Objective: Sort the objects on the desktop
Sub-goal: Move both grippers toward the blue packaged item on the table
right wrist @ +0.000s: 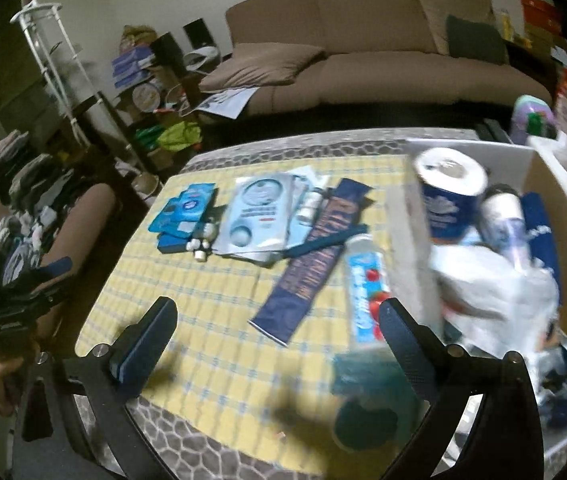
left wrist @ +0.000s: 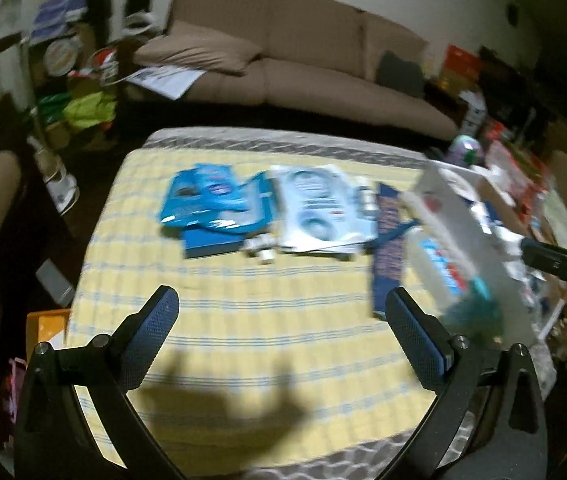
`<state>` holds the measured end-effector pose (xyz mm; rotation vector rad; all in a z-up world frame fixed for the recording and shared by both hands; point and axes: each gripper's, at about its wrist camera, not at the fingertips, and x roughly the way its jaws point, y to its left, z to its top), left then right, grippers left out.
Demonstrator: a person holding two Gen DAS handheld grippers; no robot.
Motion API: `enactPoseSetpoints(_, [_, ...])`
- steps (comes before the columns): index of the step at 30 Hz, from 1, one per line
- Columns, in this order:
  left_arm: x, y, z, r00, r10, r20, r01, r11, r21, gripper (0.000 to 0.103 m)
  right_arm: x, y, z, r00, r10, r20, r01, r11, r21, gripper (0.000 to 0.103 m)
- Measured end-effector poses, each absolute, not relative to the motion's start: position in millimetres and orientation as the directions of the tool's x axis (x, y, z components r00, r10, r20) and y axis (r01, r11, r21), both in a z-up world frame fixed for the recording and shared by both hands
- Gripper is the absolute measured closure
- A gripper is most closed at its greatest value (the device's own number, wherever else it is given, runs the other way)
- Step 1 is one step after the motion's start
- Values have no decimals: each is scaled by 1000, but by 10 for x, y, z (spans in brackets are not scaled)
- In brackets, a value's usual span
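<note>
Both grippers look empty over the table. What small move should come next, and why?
Probably ease the right gripper toward the clear bottle beside the white bin. Both it and the left gripper are open and empty, the bottle lies loose on the cloth, and it is the nearest item to that gripper.

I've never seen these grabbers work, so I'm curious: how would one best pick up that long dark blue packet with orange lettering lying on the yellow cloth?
Probably across its narrow width near the middle, coming down from above. The dark blue packet lies flat and long, so its short sides should fit between the open right gripper.
</note>
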<state>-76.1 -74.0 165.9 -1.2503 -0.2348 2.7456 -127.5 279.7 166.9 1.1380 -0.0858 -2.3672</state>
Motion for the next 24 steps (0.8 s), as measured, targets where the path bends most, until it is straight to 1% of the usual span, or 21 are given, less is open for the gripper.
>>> enactPoseSetpoints(6, [-1033,-1226,1329,-645,117,-755,48,-980,-193,0,-1505,2395,1472,-520,-483,-705,456,-854,249,0])
enactPoseSetpoints(10, [-1275,-1386,1178,-637,110,-763,61,-979,-192,0,-1730,2166,1328,-506,-498,-704,466,-845,263,1])
enactPoseSetpoints(13, [-1454,-1506,1088,-635,119,-763,74,-974,-213,0,-1883,1998,1236,-494,-506,-707,471,-839,271,1])
enactPoseSetpoints(17, [-1726,-1693,959,-630,124,-767,107,-964,-244,0,-2113,1743,1131,-474,-528,-705,483,-825,293,2])
enactPoseSetpoints(24, [-2113,-1846,815,-618,113,-778,121,-964,-237,0,-2447,1256,993,-447,-549,-706,521,-802,294,8])
